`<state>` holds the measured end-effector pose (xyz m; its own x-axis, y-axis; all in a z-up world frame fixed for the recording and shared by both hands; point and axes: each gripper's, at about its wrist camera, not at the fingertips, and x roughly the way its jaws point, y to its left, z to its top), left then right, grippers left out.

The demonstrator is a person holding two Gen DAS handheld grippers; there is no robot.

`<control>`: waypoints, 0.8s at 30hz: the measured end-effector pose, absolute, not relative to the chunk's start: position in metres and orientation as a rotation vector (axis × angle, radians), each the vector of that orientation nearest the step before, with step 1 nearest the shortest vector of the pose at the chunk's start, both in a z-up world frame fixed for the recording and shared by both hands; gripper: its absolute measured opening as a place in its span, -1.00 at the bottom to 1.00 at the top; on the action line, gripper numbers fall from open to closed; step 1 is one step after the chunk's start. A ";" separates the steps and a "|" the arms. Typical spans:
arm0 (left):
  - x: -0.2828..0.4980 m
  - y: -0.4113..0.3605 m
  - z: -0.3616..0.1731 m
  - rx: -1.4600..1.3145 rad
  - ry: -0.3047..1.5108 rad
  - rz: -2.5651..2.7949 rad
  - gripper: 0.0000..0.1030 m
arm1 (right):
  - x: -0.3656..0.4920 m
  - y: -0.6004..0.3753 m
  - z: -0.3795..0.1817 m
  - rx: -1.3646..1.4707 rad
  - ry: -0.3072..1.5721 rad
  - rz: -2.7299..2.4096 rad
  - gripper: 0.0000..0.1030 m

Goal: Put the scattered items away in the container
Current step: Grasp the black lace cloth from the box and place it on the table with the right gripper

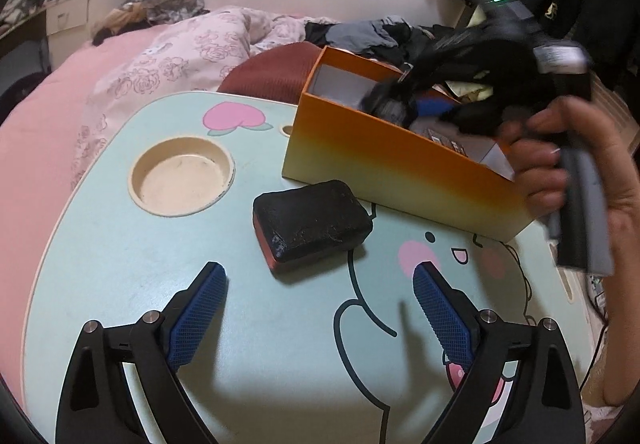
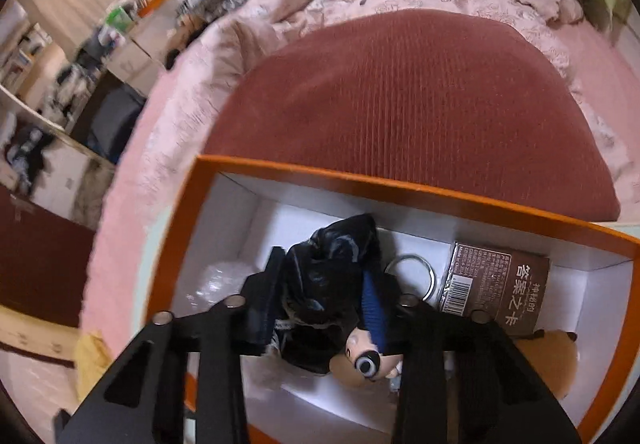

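The left gripper [image 1: 320, 288] hangs with its jaws spread wide and empty. The black case [image 1: 310, 224] lies on the lap table [image 1: 120, 264] just ahead of its blue pads [image 1: 440, 308], between them, long axis slanting across the gap (left hand is plainly nearer). The right gripper [image 2: 320, 304] is over the orange box [image 2: 400, 186], jaws pinching a black crumpled bag [image 2: 328, 284].

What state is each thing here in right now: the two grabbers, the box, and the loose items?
Left gripper: open, empty, above the table.
Right gripper: clamped on a black figurine, over the box.
Orange box: open-topped, partly filled.
Black case: lying flat on the lap table, outside the box.
Brown card box: inside the orange box.
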<state>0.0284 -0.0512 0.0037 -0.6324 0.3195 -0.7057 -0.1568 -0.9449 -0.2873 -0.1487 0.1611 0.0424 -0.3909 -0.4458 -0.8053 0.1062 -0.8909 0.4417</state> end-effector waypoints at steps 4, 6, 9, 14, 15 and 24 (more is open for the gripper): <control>0.029 -0.049 0.004 -1.187 -0.278 2.608 0.84 | -0.122 0.183 0.095 1.248 -0.504 -2.398 -0.39; 0.029 -0.049 0.004 -1.186 -0.283 2.607 0.84 | -0.100 0.194 0.125 1.143 -0.489 -2.414 -0.39; 0.029 -0.049 0.004 -1.186 -0.283 2.607 0.84 | -0.068 0.204 0.146 1.102 -0.432 -2.385 -0.39; 0.030 -0.047 0.004 -1.193 -0.261 2.615 0.84 | -0.017 0.202 0.113 1.277 -0.282 -2.345 -0.33; 0.030 -0.046 0.004 -1.195 -0.252 2.618 0.85 | -0.007 0.198 0.098 1.335 -0.238 -2.356 -0.33; 0.032 -0.040 0.004 -1.208 -0.215 2.629 0.86 | 0.019 0.192 0.033 1.448 -0.072 -2.503 -0.08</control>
